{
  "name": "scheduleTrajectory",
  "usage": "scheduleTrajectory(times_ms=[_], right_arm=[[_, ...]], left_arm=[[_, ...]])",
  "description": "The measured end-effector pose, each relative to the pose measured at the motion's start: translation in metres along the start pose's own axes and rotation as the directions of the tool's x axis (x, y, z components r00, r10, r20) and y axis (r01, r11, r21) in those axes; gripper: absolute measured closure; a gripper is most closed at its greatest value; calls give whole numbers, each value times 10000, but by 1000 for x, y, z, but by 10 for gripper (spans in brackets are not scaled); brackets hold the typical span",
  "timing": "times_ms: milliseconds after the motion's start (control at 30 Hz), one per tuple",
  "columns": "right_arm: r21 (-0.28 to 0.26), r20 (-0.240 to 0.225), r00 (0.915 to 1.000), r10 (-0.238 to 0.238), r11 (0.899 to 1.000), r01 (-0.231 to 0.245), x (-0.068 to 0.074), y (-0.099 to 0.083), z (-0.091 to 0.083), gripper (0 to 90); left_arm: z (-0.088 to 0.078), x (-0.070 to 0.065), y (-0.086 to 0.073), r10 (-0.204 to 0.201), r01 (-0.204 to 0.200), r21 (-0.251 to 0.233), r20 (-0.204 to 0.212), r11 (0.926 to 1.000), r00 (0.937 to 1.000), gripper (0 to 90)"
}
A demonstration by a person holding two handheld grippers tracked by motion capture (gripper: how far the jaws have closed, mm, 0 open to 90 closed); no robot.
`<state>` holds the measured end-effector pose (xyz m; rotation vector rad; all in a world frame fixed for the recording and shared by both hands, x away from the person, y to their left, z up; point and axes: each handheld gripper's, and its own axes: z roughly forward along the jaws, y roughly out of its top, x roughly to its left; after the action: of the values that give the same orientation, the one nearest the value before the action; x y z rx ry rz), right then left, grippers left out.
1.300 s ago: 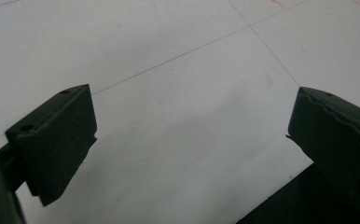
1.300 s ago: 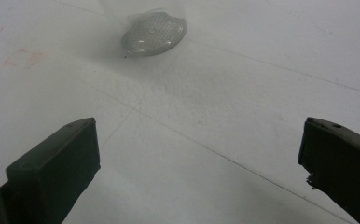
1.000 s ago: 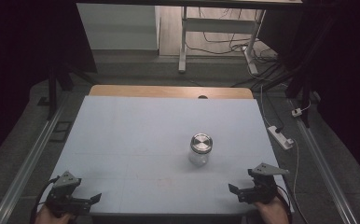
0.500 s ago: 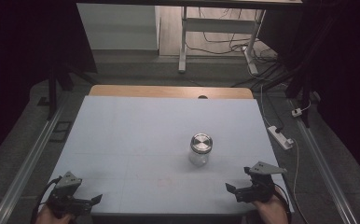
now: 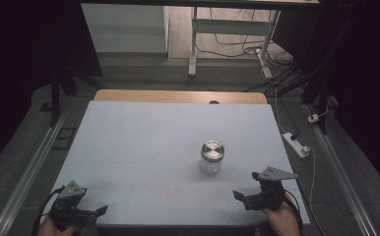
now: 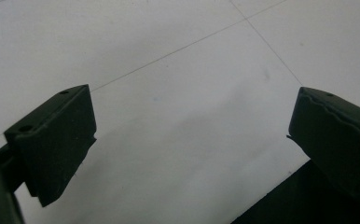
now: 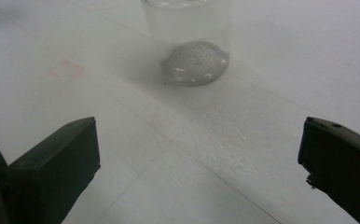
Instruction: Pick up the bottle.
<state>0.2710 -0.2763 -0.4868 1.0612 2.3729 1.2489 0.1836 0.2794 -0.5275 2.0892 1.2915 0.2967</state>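
Seen from above: a pale blue-white surface (image 5: 143,142) with a wooden strip along its far edge, dark floor and cables beyond. A little right of centre in the frame, a small clear glass jar (image 5: 211,157), upright, capped with a round metal lid (image 5: 212,149). Nothing else on the surface.

Lower right of the frame: right tool (image 5: 241,196), held in a hand (image 5: 279,219) at the near edge, jaws spread apart and empty, aimed up and left toward the jar. Near the jar, yet clearly apart from it. Lower left of the frame: left tool (image 5: 99,210), also held low at the near edge, jaws likewise spread and empty, well apart from the jar.

Right gripper view: two black jaws wide at the bottom corners, the jar (image 7: 194,44) at top centre, its thick glass base resting on the textured surface, bare surface between jaws and glass. Left gripper view: two black jaws wide apart over bare surface crossed by thin seam lines, a dark edge at lower right.

Likely step: the approach, before any grasp. Next move probably calls for bringing the right tool forward until the jaws flank the glass body, level and centred, then closing gently; smooth glass could slip or tip if caught off-centre. Left tool then free for the lid, should opening be the aim.
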Motion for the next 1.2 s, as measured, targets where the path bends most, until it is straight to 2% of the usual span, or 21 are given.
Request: scheduleTrajectory(times_ms=[100, 333, 667, 800, 967, 1200], right_arm=[[39, -209, 9998, -45, 10000, 45, 1, 2, 3, 0], [33, -346, 9990, -284, 9996, 285, 5, 10, 12, 0], [44, -401, 9992, -46, 10000, 48, 5, 18, 25, 0], [50, -448, 9989, -133, 9999, 136, 5, 22, 31, 0], [-17, -472, 9986, -249, 9997, 249, 5, 27, 38, 0], [158, -238, 9979, -597, 9981, 601, 3, 34, 50, 0]], left_arm=[[0, 0, 0, -10, 10, -10, 39, 10000, 10000, 19], [0, 1, 0, -18, 18, 0, 64, 10000, 10000, 19], [0, 1, 0, -43, 43, 6, 99, 10000, 9999, 18], [0, 1, 0, -43, 43, 6, 107, 10000, 9999, 18], [0, 1, 0, -32, 32, 16, 133, 10000, 9999, 17], [0, 1, 0, -32, 32, 18, 156, 10000, 9999, 16]])
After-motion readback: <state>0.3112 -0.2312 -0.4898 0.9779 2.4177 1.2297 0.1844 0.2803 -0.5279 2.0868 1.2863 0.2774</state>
